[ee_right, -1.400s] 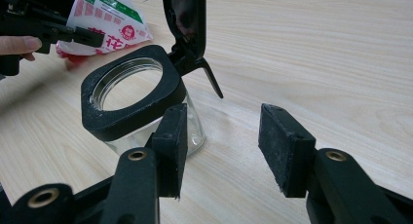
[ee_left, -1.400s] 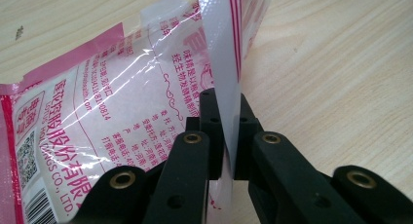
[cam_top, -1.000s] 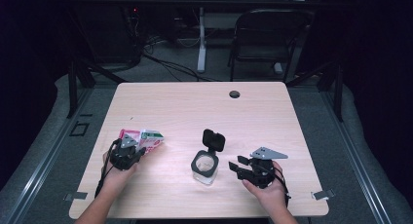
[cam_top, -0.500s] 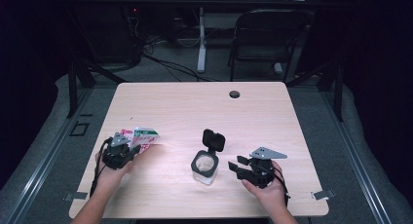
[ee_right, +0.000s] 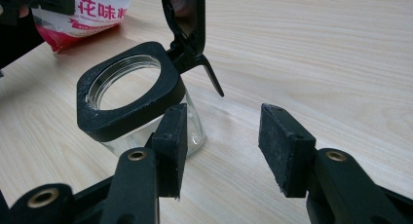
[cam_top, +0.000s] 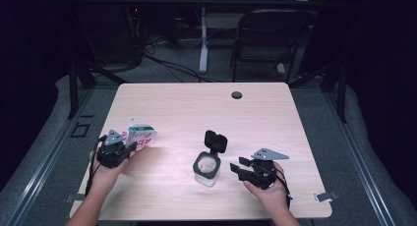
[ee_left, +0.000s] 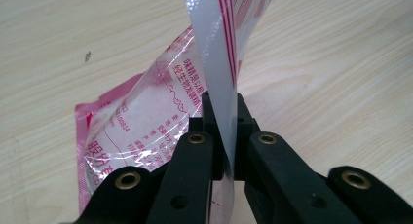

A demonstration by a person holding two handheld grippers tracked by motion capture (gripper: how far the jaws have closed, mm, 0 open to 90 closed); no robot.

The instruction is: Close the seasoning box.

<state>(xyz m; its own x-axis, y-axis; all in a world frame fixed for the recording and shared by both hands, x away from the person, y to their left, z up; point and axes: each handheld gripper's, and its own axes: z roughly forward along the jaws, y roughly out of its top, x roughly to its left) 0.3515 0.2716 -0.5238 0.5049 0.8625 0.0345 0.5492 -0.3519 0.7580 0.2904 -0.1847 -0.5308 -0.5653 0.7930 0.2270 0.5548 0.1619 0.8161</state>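
Black gripper [cam_top: 129, 151], brass-ringed screws

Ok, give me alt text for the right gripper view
The open right gripper sits beside a clear glass jar with a black square collar and flipped-up lid, not gripping it. Behind, a red-and-white packet lies on the wooden table.

The packet [cam_top: 140, 134] is a clear plastic pouch printed in red and pink with Chinese lettering and a green patch near its top; it stands tilted at the left side of the table, its flat sealed edge [ee_left: 220, 83] pinched upright between black jaws while its lower part bulges toward the wood. Well apart from it, nearer the middle, the jar [cam_top: 207, 166] stands upright: clear glass with a square black collar around a round open mouth. Its black hinged lid [ee_right: 187, 19] is flipped up behind the opening.
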